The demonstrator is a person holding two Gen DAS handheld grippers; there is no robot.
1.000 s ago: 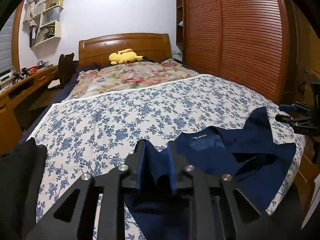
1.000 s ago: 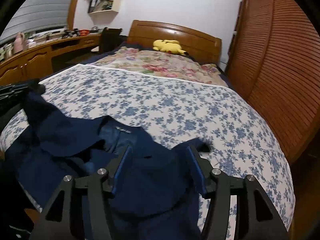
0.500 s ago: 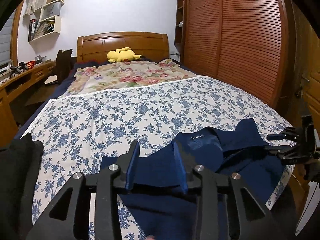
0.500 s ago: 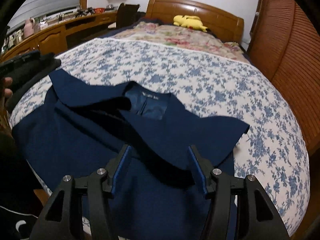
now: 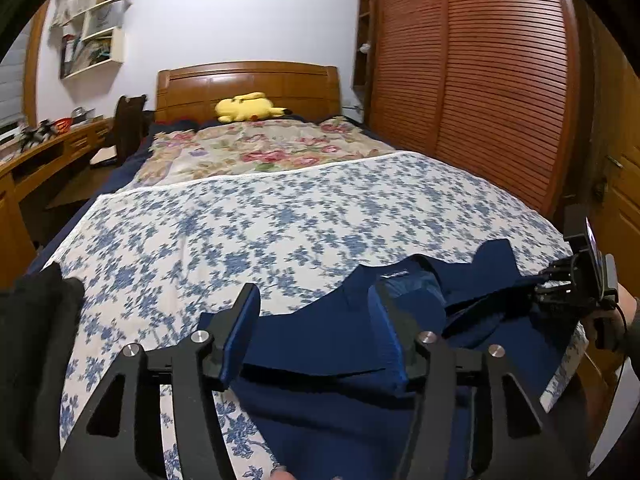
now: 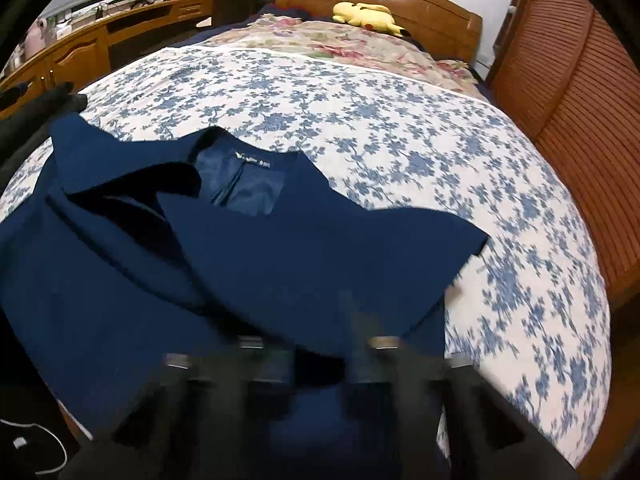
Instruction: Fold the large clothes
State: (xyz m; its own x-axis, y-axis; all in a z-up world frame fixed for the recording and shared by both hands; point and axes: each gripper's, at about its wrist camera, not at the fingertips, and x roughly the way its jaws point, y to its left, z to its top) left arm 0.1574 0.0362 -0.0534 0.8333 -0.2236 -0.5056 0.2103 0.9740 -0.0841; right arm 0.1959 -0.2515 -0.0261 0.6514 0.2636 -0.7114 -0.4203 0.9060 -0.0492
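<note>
A large navy blue garment [image 6: 280,248] lies spread at the near end of the bed, neck label facing up; it also shows in the left wrist view [image 5: 336,336]. My left gripper [image 5: 316,312] is open, its blue-padded fingers wide apart just above the garment's near left part, holding nothing. My right gripper [image 6: 320,340] is blurred by motion and low over the garment's near right part; its fingers look apart with no cloth between them. In the left wrist view the right gripper [image 5: 560,284] sits at the garment's right edge.
The bed has a blue-flowered white sheet [image 5: 280,220], a floral quilt [image 5: 260,148] and a yellow plush toy [image 5: 248,106] by the wooden headboard. A louvred wardrobe [image 5: 480,92] stands on the right, a wooden desk [image 6: 80,52] on the left. Dark cloth [image 5: 28,340] lies at the near left.
My left gripper let go of the garment and opened wide. The garment dropped flat and spread on the bed. My right gripper moved lower and back, now blurred.
</note>
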